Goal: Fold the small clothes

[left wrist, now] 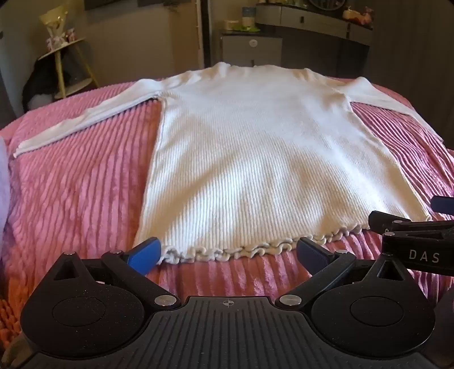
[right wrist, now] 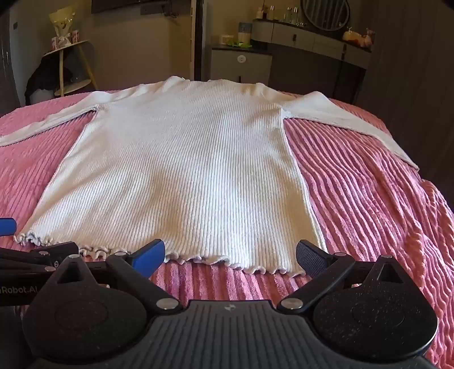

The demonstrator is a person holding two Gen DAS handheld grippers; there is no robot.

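Observation:
A white ribbed long-sleeve top [left wrist: 249, 147] lies flat on a pink ribbed bedspread [left wrist: 85, 193], sleeves spread out to both sides, ruffled hem nearest me. It also shows in the right wrist view [right wrist: 184, 170]. My left gripper [left wrist: 228, 251] is open and empty, its blue fingertips just in front of the left part of the hem. My right gripper [right wrist: 231, 254] is open and empty, in front of the right part of the hem. The right gripper's fingers [left wrist: 411, 224] show at the right edge of the left wrist view.
The bedspread [right wrist: 369, 198] covers the bed and drops off at the right. Beyond the bed stand a yellow side table [left wrist: 65, 56], a small cabinet [left wrist: 252, 51] and a dresser with a round mirror [right wrist: 326, 17].

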